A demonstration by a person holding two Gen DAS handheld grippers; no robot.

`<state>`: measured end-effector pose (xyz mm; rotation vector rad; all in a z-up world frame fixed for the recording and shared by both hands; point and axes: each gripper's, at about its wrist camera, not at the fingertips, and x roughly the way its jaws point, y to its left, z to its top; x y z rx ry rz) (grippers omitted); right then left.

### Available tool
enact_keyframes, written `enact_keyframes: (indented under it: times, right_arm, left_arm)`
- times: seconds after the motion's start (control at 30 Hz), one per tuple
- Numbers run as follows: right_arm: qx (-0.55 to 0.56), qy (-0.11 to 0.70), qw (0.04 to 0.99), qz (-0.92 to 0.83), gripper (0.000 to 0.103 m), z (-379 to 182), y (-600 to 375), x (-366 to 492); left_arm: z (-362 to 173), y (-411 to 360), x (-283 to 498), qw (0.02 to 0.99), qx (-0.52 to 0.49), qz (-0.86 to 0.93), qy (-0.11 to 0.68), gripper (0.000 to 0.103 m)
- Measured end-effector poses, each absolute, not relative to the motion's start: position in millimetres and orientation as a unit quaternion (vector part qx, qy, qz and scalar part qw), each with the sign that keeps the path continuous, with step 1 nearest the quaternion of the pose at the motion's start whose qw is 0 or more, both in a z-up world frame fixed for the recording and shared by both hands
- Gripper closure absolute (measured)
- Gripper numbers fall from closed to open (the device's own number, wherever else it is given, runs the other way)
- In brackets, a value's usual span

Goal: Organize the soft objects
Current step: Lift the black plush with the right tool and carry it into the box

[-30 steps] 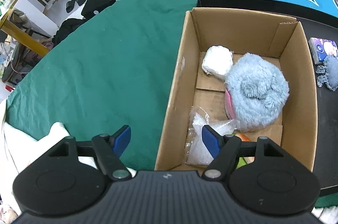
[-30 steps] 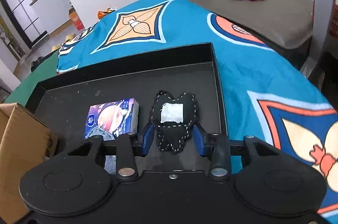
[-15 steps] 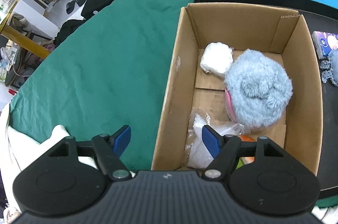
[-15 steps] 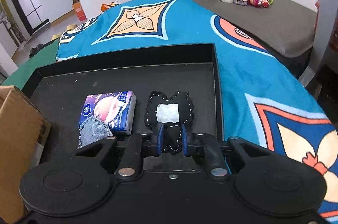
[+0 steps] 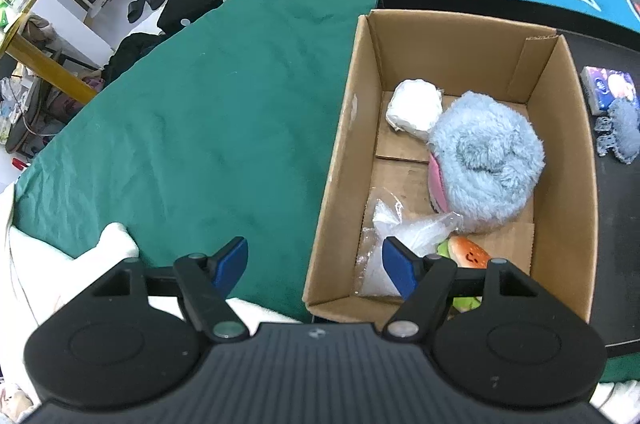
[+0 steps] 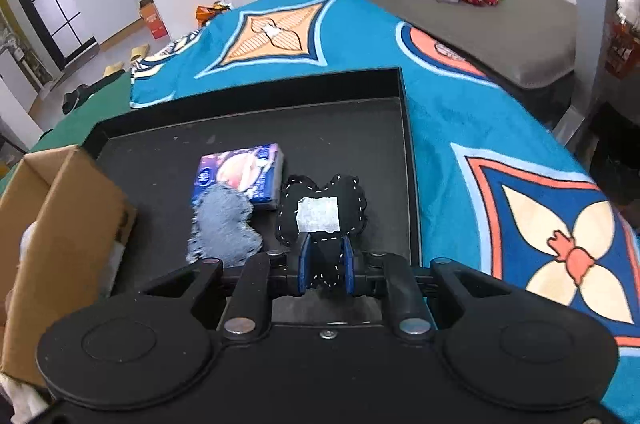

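Note:
My right gripper point(image 6: 325, 266) is shut on the near end of a black stitched fabric toy point(image 6: 322, 212) with a white patch, lifting it off the black tray point(image 6: 340, 139). Beside it lie a grey-blue denim piece point(image 6: 224, 224) and a tissue pack point(image 6: 240, 171). My left gripper point(image 5: 312, 266) stands open with nothing between its fingers, hovering over the near left wall of the cardboard box point(image 5: 340, 159). Inside the box are a fluffy blue plush point(image 5: 486, 167), a white bundle point(image 5: 416, 107), a clear plastic bag point(image 5: 396, 244) and a burger toy point(image 5: 466, 254).
The box rests between a green cloth point(image 5: 200, 111) and the tray, on a bed with a blue patterned blanket point(image 6: 500, 143). The tissue pack point(image 5: 608, 89) and denim piece point(image 5: 622, 127) show right of the box. A white cloth point(image 5: 80, 256) lies at the near left.
The right gripper closed on the black fabric toy and rose with it, shifting back. The left gripper stayed open, and the box has slid a little in its view.

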<state>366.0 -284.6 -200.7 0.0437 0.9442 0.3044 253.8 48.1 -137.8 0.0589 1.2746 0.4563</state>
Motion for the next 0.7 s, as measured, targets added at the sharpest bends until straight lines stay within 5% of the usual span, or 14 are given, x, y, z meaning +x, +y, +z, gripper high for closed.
enact_keyframes:
  times: [0.7]
  right_arm:
    - [0.035, 0.436, 0.888, 0.144, 0.086, -152, -268, 305]
  left_arm:
    - [-122, 58, 237, 0.807, -0.004, 0.175, 0.565, 0.03]
